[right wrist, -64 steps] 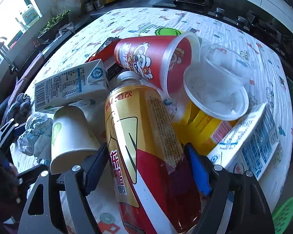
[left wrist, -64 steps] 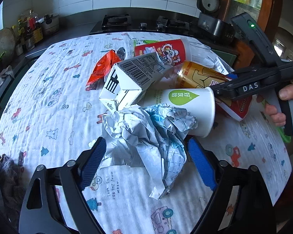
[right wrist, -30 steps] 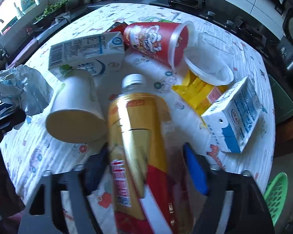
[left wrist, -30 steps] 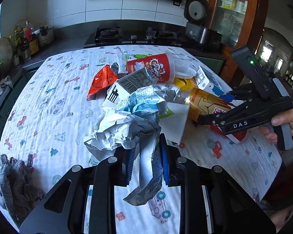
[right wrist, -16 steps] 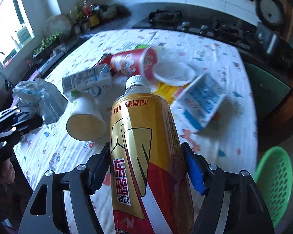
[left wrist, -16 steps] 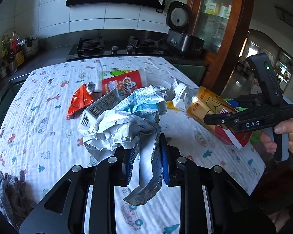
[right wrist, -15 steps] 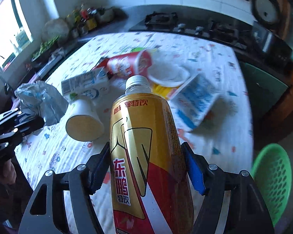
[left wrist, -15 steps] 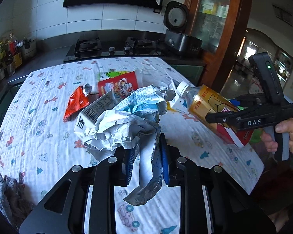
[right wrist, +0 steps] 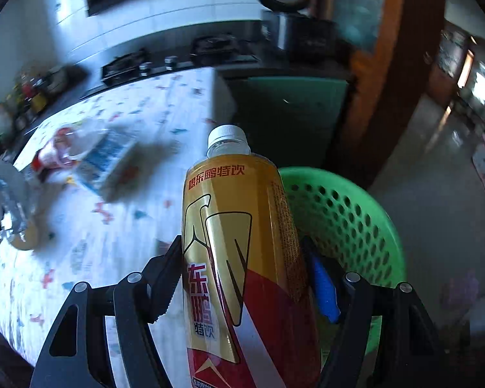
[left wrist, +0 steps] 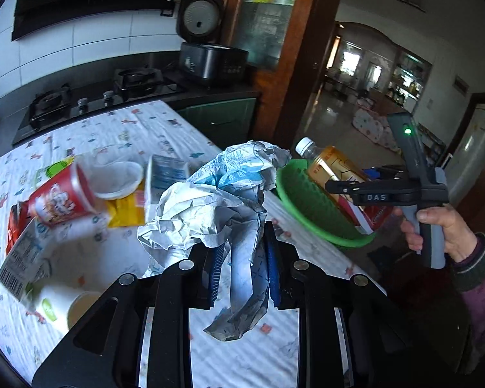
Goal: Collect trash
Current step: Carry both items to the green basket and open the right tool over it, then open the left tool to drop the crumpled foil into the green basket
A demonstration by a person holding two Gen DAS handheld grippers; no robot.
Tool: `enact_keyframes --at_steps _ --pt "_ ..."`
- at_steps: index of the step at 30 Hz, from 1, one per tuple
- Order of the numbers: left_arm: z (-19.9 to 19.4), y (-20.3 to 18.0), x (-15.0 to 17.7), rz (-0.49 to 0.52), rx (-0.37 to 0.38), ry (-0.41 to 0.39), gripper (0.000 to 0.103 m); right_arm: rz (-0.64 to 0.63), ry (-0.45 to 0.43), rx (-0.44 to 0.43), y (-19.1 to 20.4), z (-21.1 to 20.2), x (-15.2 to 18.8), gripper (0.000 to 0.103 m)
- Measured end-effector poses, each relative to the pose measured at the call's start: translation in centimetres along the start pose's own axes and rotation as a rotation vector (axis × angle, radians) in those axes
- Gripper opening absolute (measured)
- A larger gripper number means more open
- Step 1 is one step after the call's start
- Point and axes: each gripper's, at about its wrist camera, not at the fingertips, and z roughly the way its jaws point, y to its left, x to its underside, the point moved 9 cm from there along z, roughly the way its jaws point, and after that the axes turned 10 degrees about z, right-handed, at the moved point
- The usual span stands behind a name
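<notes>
Beside the table (left wrist: 119, 129), right claw (right wrist: 242, 278) clamps bottle (right wrist: 239, 242); left claw (left wrist: 242, 265) pinches crumpled paper (left wrist: 210, 207).

The crumpled paper (left wrist: 216, 207) sits between the left gripper's fingers (left wrist: 214, 268), above the worktop (left wrist: 119, 135). Left of those fingers lie a cup (left wrist: 58, 200), a carton (left wrist: 165, 174) and a paper cup (left wrist: 64, 304). To their right, the bottle (right wrist: 242, 242) sits between the right gripper's fingers (right wrist: 323, 287), over the basket (right wrist: 355, 213) beyond the worktop's edge.
</notes>
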Motion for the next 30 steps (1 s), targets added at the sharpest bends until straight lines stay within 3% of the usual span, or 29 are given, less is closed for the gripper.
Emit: enact_keyframes --at_steps 6,12,21,30 --pt "4.3 -3.8 -2.7 0.063 0.076 0.030 0.023 0.061 0.049 0.063 -6.0 4.1 1.0 0.069" --pt "8.5 -6.8 -4.7 0.106 0.129 0.059 0.023 0.122 0.063 0.066 -8.3 6.0 1.2 0.069" --pt "12.8 -8.6 -5.4 0.130 0.183 0.105 0.023 0.160 0.046 0.041 -8.8 6.0 1.2 0.075" --pt "15.9 -9.2 -5.3 0.089 0.224 0.145 0.024 0.101 0.014 0.066 -8.2 3.2 1.2 0.075"
